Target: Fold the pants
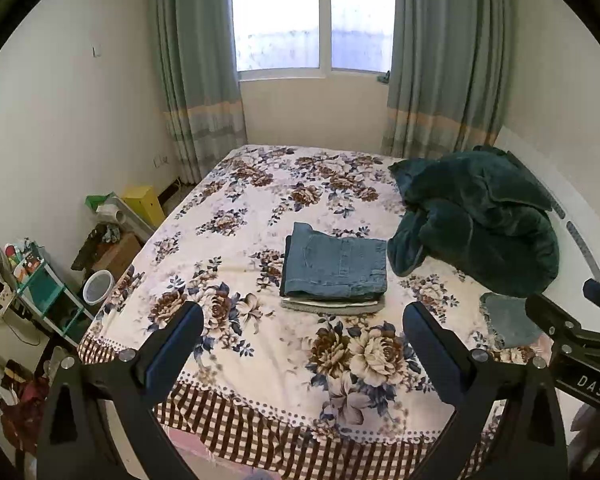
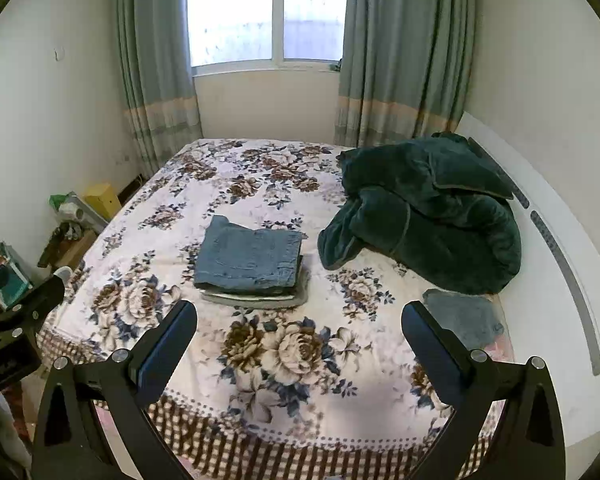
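Note:
Folded blue jeans [image 1: 334, 266] lie on top of a small stack of folded clothes in the middle of the floral bedspread [image 1: 260, 200]. They also show in the right wrist view [image 2: 248, 258]. My left gripper [image 1: 302, 322] is open and empty, held above the bed's near edge, short of the stack. My right gripper [image 2: 300, 322] is open and empty too, to the right of the left one. Part of the right gripper [image 1: 572, 328] shows in the left wrist view, and part of the left gripper [image 2: 16, 320] in the right wrist view.
A dark green plush blanket [image 1: 476, 216] is bunched at the bed's right side, with a small grey-blue cloth [image 1: 508, 318] in front of it. A white headboard [image 2: 560, 260] runs along the right. Boxes, a shelf and a bin [image 1: 98, 286] stand on the floor at left.

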Available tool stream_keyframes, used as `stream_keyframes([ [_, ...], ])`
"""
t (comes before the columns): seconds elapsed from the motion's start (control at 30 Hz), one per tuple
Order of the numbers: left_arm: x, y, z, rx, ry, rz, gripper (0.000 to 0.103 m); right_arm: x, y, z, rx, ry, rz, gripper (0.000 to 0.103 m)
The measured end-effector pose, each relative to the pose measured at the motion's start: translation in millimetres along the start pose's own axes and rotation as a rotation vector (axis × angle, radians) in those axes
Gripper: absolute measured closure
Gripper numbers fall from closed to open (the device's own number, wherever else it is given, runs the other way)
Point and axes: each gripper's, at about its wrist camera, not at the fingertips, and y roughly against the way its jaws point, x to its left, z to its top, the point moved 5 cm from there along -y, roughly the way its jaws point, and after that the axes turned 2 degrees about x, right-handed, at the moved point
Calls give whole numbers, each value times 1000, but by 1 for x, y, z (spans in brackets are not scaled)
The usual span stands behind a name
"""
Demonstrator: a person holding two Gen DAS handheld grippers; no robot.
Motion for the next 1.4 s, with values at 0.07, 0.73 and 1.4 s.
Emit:
stream_keyframes([
  [0.07,2,11,-1,-9,3,-3,1,4,15,-3,-3,0,10,0],
  [0.73,10,30,-16,-26,20,17,0,9,31,-7,-19,-13,29,0],
  [1.4,11,33,-16,-21,18,25,0,14,31,-8,-9,4,59,0],
])
